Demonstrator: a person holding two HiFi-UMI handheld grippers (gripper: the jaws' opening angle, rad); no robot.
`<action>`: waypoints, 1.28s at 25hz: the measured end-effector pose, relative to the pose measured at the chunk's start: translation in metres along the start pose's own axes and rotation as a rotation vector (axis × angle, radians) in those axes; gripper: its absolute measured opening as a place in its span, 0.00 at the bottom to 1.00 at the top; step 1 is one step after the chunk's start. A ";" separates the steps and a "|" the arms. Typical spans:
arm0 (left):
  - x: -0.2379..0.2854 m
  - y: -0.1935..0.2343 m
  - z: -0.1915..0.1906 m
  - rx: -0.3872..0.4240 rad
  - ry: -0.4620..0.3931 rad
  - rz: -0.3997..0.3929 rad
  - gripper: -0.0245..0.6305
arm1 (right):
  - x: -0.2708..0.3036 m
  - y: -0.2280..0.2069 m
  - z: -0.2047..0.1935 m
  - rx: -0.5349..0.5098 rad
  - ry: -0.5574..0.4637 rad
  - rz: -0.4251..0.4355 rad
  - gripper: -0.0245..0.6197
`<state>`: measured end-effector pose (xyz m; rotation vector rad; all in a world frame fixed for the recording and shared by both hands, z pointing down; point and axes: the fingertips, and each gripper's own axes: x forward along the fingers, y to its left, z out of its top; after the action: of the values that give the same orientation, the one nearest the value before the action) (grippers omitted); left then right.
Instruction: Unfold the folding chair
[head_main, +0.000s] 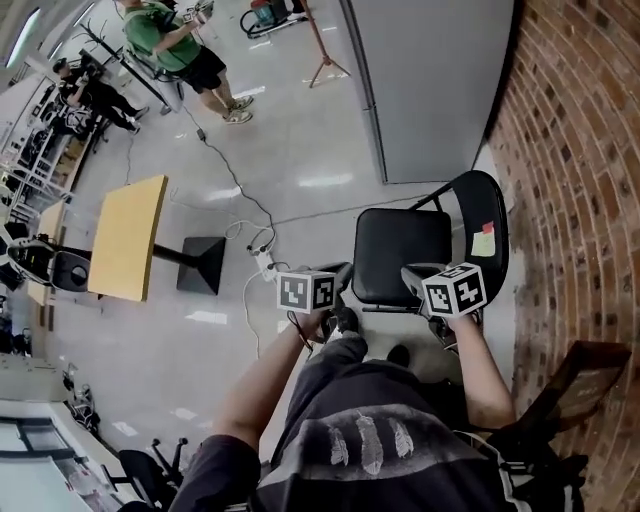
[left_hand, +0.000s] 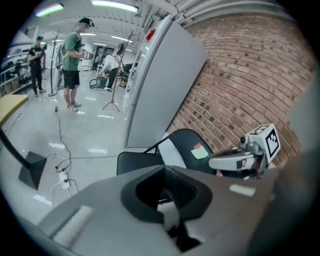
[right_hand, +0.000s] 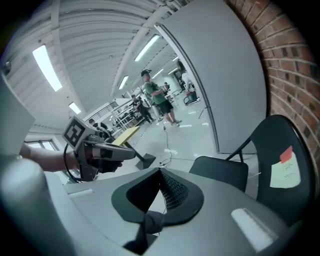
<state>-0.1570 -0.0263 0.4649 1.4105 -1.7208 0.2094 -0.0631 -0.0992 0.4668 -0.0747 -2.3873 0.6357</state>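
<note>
Left gripper (head_main: 338, 278) and right gripper (head_main: 413, 276) both closed, empty, near seat (head_main: 400, 250) front; chair (head_main: 478, 205) looks open, so press seat flat to check.

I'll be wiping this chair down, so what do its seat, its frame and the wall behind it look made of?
Seat: black, smooth, with a faint sheen and rounded edges; likely padded vinyl, possibly plastic.
Frame: thin black tube, probably painted metal.
Wall: red brick with pale mortar joints, rough and matte.
</note>
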 end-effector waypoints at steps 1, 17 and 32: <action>-0.008 0.005 -0.005 -0.022 -0.009 0.010 0.04 | 0.006 0.011 -0.003 -0.025 0.020 0.023 0.04; -0.090 0.098 -0.040 -0.071 -0.103 -0.069 0.04 | 0.094 0.131 -0.007 -0.186 0.183 0.000 0.04; -0.201 0.234 -0.060 -0.092 -0.143 -0.237 0.04 | 0.213 0.319 0.021 -0.204 0.169 -0.022 0.04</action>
<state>-0.3334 0.2338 0.4488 1.5768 -1.6370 -0.1015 -0.2771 0.2179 0.4303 -0.1827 -2.2781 0.3589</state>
